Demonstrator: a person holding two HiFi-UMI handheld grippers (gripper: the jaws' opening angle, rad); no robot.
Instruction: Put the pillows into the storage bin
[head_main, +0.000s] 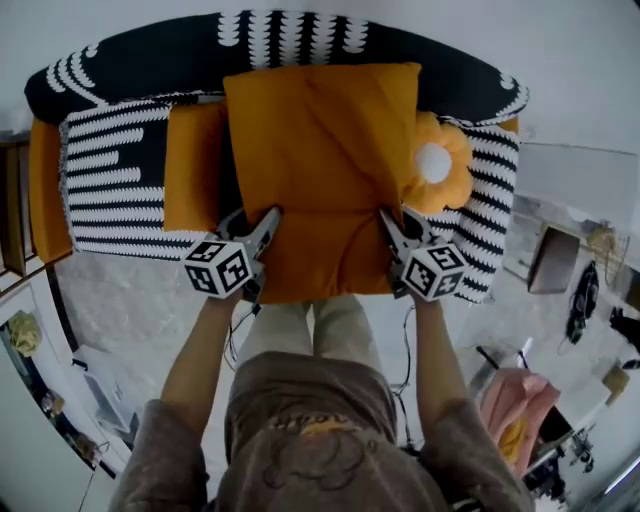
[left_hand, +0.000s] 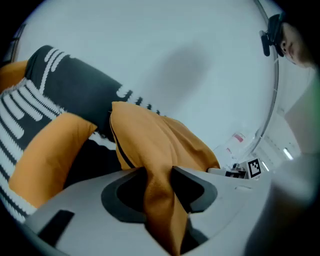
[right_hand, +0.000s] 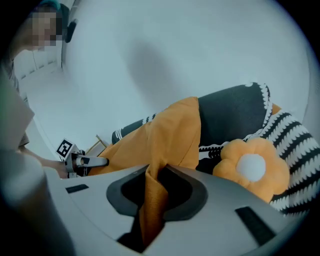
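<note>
Pinching orange pillow (head_main: 320, 150) fabric, left gripper (left_hand: 158, 182) and right gripper (right_hand: 154, 186) fingers, flower cushion (right_hand: 252, 167) in right gripper view

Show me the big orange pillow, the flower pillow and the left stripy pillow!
big orange pillow (head_main: 320, 140): head view, middle of its top face.
flower pillow (head_main: 434, 163): head view, its white centre.
left stripy pillow (head_main: 110, 190): head view, middle of its stripes.

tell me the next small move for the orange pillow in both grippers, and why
Probably draw the big orange pillow up and back, clear of the sofa. The left gripper and right gripper each pinch its near edge, and it hangs above that sofa beside the flower pillow. No storage bin is in view.
</note>
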